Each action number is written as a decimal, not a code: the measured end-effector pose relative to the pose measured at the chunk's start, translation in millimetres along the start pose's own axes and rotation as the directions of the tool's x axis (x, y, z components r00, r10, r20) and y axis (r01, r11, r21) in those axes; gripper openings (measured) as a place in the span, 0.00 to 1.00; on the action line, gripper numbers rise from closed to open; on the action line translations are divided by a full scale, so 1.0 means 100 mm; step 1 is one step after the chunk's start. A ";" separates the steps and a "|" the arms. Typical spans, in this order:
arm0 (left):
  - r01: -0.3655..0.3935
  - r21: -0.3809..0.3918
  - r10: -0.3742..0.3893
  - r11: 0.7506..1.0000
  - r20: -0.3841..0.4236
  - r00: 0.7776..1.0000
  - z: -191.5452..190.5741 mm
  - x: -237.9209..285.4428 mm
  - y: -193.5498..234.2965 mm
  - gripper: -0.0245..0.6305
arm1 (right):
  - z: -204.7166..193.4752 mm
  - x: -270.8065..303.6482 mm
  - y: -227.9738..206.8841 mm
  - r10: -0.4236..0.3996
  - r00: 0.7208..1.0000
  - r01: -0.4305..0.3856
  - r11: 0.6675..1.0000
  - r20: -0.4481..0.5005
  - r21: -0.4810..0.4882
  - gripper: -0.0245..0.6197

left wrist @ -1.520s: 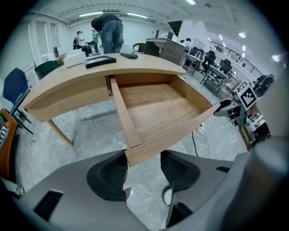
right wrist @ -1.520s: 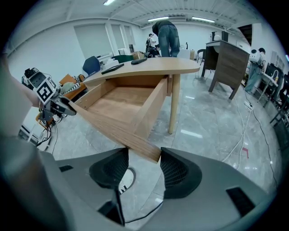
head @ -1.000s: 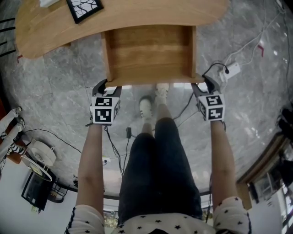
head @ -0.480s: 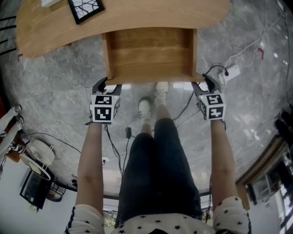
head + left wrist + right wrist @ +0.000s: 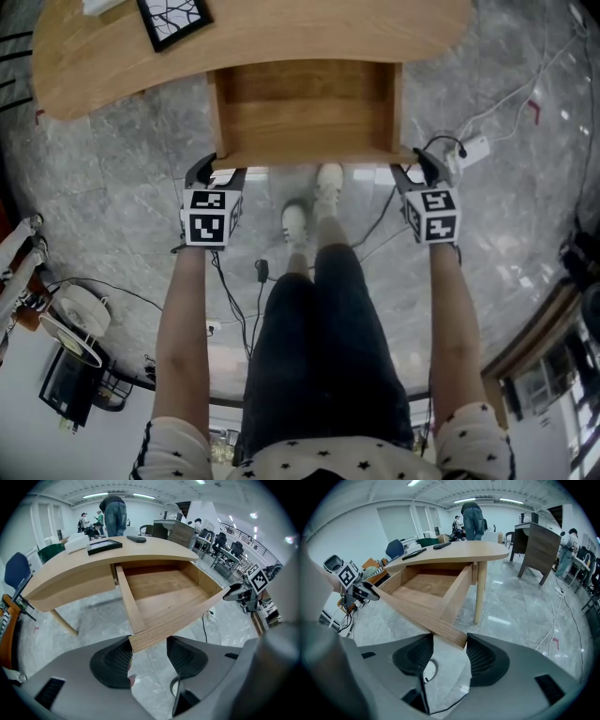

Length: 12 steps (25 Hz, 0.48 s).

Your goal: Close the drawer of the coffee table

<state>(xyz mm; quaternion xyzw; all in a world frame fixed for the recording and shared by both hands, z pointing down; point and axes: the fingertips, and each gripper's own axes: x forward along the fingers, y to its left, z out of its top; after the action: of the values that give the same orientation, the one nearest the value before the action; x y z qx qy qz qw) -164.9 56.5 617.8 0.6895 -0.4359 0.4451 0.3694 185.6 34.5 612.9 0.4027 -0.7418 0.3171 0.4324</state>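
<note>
matt wooden drawer (image 5: 305,112); glossy, seemingly stone floor (image 5: 122,159); textured, rubbery fingers (image 5: 117,660).

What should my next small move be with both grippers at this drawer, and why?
Probably push both grippers forward together, at the same rate. The drawer stands pulled out of the coffee table. The left gripper and the right gripper each have open jaws straddling one end of its front panel, so an even push should slide it in straight.
</note>
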 end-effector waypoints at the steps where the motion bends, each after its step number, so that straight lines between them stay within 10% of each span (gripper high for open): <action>1: 0.000 0.000 0.000 1.000 -0.001 1.000 0.01 0.00 0.00 0.40 | 0.00 0.01 -0.01 0.001 1.000 -0.001 1.000 0.001 0.000 0.39; 12: -0.004 -0.004 0.004 1.000 -0.003 1.000 0.12 0.07 0.06 0.40 | 0.13 0.08 -0.07 0.003 1.000 -0.003 1.000 -0.003 -0.003 0.39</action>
<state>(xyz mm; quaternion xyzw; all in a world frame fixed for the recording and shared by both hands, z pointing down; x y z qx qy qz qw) -165.3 41.7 620.6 0.6873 -0.4377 0.4459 0.3704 184.8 18.2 615.2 0.4006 -0.7422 0.3171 0.4336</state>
